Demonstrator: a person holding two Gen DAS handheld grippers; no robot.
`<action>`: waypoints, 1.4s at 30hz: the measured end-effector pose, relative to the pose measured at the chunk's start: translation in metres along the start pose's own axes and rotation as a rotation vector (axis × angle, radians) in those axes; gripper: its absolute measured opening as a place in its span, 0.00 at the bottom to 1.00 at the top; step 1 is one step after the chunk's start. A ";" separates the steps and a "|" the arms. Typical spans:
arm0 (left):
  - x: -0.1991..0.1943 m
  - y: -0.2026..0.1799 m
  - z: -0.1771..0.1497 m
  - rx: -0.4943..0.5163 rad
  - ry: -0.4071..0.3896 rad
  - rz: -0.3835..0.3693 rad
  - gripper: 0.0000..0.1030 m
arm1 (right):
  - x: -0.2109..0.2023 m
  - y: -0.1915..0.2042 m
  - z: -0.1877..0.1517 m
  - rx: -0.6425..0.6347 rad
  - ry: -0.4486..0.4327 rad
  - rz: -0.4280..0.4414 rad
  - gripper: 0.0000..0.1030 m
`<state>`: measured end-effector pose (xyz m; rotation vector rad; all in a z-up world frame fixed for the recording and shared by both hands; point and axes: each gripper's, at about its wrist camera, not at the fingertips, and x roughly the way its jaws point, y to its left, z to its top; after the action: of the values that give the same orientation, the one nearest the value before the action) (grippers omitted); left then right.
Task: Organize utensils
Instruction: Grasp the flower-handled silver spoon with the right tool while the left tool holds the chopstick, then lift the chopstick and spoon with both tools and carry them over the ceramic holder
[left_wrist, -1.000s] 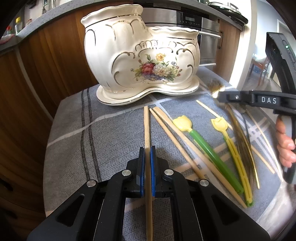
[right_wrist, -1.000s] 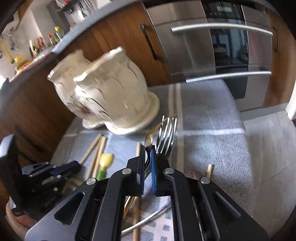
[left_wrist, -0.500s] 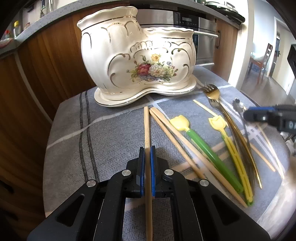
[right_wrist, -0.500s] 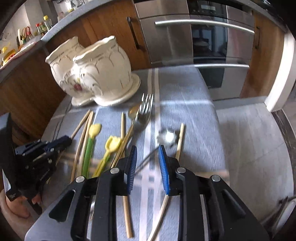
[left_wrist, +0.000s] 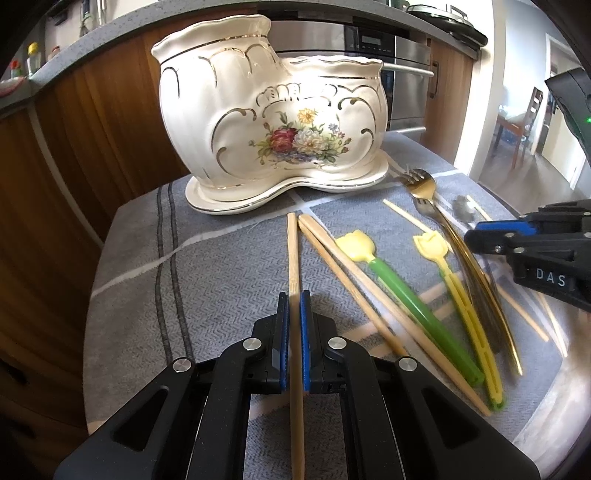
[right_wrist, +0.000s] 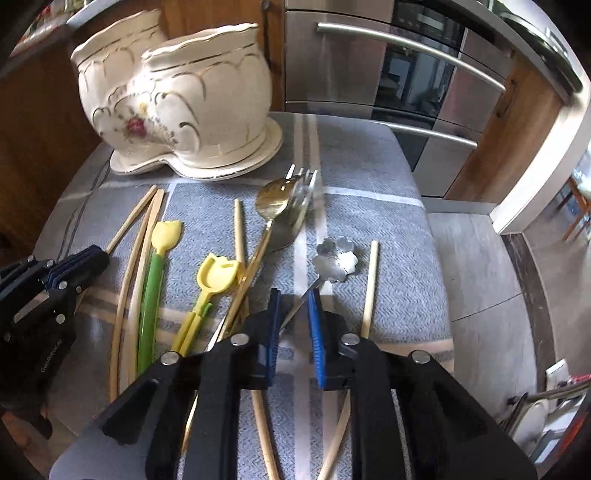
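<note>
1. Left gripper (left_wrist: 294, 325): pads pinched on a wooden chopstick (left_wrist: 293, 251), which lies on the grey cloth (left_wrist: 207, 280).
2. Chopstick long axis runs 6 to 12 o'clock, tip toward the boot-shaped ceramic holder (left_wrist: 266, 125) at 12.
3. Right gripper (right_wrist: 293, 328): pads spread, nothing gripped; a flower-headed metal spoon (right_wrist: 335, 260) lies at 1 o'clock, its handle passing between them.
4. Judgement: the left is placed to carry the chopstick to the holder.
5. Writing: "DAS" on the right gripper's body.

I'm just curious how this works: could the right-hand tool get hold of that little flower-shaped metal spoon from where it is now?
Probably yes. The right gripper is open, and the flower spoon lies just ahead with its thin handle running back between the fingers. Nothing lies on top of it; a chopstick sits beside it, apart.
</note>
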<state>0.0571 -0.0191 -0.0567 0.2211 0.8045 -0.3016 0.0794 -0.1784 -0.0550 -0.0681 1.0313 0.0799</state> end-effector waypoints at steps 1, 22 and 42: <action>0.001 0.000 0.001 0.000 0.000 -0.002 0.06 | 0.000 0.001 0.001 -0.005 0.002 0.004 0.10; -0.024 0.015 0.007 -0.048 -0.106 -0.049 0.06 | -0.059 -0.025 -0.006 0.072 -0.262 0.149 0.03; -0.122 0.076 0.105 -0.171 -0.673 -0.119 0.06 | -0.128 -0.021 0.095 0.100 -0.791 0.374 0.03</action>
<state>0.0741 0.0415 0.1091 -0.0928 0.1738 -0.3872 0.0969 -0.1942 0.1041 0.2356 0.2445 0.3645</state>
